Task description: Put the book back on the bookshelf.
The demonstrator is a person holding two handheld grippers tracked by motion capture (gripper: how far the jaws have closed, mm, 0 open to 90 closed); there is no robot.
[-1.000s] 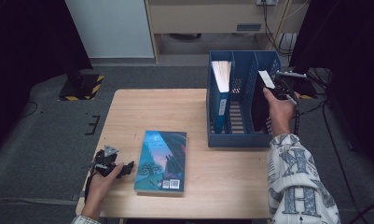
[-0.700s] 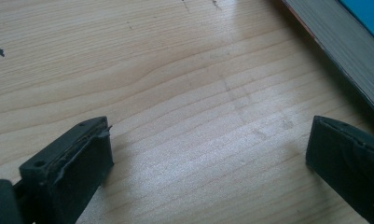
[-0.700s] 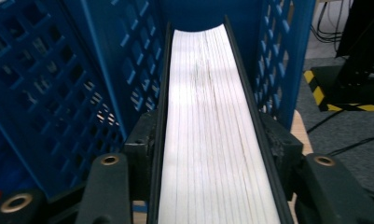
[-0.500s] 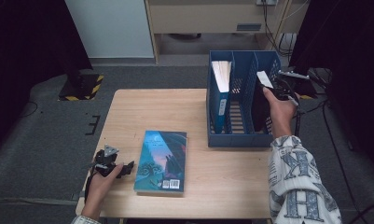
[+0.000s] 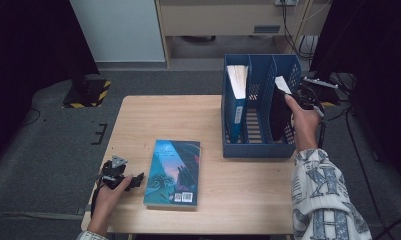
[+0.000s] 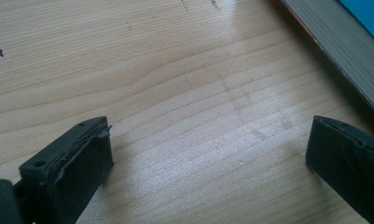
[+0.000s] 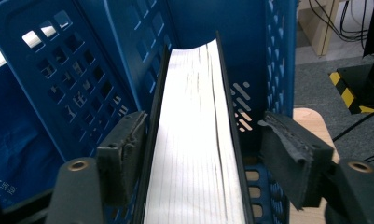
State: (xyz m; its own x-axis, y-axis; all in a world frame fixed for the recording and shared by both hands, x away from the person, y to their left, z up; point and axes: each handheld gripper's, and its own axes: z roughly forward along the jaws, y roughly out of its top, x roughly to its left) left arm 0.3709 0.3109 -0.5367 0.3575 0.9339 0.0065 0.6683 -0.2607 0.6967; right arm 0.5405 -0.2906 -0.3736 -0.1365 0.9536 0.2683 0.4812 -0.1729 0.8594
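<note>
Right gripper [image 7: 201, 154] jaws just been opening, black-covered book [image 7: 194, 140] between them, right pad clear; book upright in blue plastic file rack [image 5: 258, 150], table's 2 o'clock. Left gripper [image 6: 208, 163] spread, empty, 8 o'clock.

My right hand-held gripper [image 5: 302, 98] is raised at arm's length on the far right side, and its jaws have just been opening; one pad [image 7: 128, 140] is close to what stands between them, the other is apart. My left hand-held gripper [image 5: 122, 179] lies low near me, jaws wide apart and holding nothing.
</note>
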